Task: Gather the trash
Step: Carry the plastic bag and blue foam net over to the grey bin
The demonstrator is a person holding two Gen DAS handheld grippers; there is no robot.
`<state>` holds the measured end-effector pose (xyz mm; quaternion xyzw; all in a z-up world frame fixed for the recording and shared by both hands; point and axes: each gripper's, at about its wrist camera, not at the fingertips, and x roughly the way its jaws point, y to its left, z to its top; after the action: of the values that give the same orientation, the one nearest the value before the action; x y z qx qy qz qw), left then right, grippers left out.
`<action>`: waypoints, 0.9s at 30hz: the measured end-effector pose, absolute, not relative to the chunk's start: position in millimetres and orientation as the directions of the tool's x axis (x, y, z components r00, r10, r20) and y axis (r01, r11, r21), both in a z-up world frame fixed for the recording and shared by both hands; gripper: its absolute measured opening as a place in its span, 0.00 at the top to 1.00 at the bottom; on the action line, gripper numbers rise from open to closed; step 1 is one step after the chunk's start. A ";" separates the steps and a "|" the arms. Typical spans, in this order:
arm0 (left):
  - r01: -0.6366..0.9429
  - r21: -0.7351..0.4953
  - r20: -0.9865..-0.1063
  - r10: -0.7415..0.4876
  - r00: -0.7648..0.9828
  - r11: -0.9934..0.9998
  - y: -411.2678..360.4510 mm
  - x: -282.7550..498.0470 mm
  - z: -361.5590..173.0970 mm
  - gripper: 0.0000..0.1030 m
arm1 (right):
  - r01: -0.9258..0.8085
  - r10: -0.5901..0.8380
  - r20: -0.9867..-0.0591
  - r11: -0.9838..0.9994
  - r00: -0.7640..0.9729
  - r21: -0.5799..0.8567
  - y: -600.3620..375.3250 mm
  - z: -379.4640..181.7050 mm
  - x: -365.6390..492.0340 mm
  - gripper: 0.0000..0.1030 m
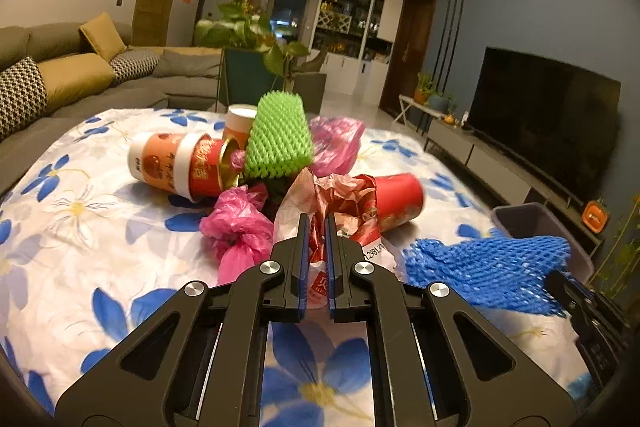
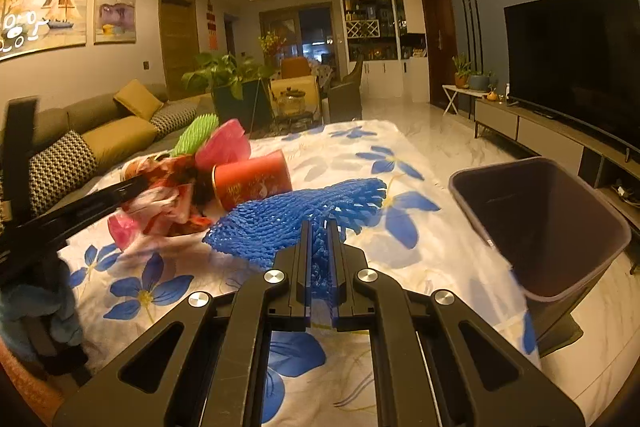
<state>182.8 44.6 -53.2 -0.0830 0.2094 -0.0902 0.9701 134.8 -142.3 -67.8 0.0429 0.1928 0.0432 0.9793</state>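
Both grippers grip: left gripper (image 1: 317, 227) one wrapper (image 1: 340, 211), right gripper (image 2: 319, 233) one blue net (image 2: 296, 219).

Flowered tablecloth (image 1: 100, 227) under heaped trash (image 1: 280, 163).

A heap of crumpled plastic bags (image 1: 240, 223), foam sleeves and cylindrical tubs (image 1: 172, 163) on the floral-clothed table (image 1: 80, 227); the grey plastic bin (image 2: 540, 223) stands beside its right edge.

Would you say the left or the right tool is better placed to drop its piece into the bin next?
Right, probably: the right tool grips the blue foam net beside the bin.
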 end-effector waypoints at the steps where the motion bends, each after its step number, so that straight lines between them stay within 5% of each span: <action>1: 0.142 -0.204 -0.374 -0.211 0.903 0.969 46.7 174.1 -48.7 0.94 | -0.065 0.098 -0.366 0.993 0.925 0.102 -144.4 -65.4 132.1 0.93; 27: 0.314 -0.160 -0.226 -0.345 0.911 0.936 -30.0 135.2 8.3 0.94 | 0.093 -0.070 -0.207 0.990 0.976 0.101 -204.8 -22.8 87.0 0.93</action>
<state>135.2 -30.0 8.3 -0.0603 0.1263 -0.1689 0.9756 87.0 -204.8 -22.8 0.0553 0.1018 -0.0412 0.9924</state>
